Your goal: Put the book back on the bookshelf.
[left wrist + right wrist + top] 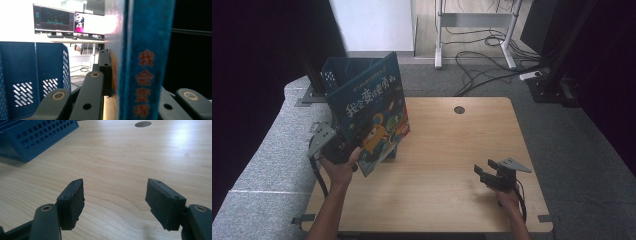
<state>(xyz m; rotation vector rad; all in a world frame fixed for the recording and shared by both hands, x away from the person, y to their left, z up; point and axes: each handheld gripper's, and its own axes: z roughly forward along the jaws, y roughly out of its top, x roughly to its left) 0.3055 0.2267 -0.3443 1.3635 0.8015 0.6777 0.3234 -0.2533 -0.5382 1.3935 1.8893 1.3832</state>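
Note:
A blue picture book (pixel 372 112) with red characters and a cartoon cover is held upright and tilted above the table's left side. My left gripper (pixel 351 141) is shut on its lower edge. In the left gripper view the book's spine (pixel 147 62) stands between the jaws, with one pad flat against its cover. My right gripper (pixel 484 170) rests low over the table's front right, open, with nothing between its pads (pixel 72 197). A blue perforated basket (pixel 334 72) stands just behind the book.
The wooden table (pixel 452 145) has a round cable hole (pixel 459 109) near its far edge. The basket (pixel 32 135) sits at the far left of the right gripper view. Cables and desk legs lie on the floor beyond.

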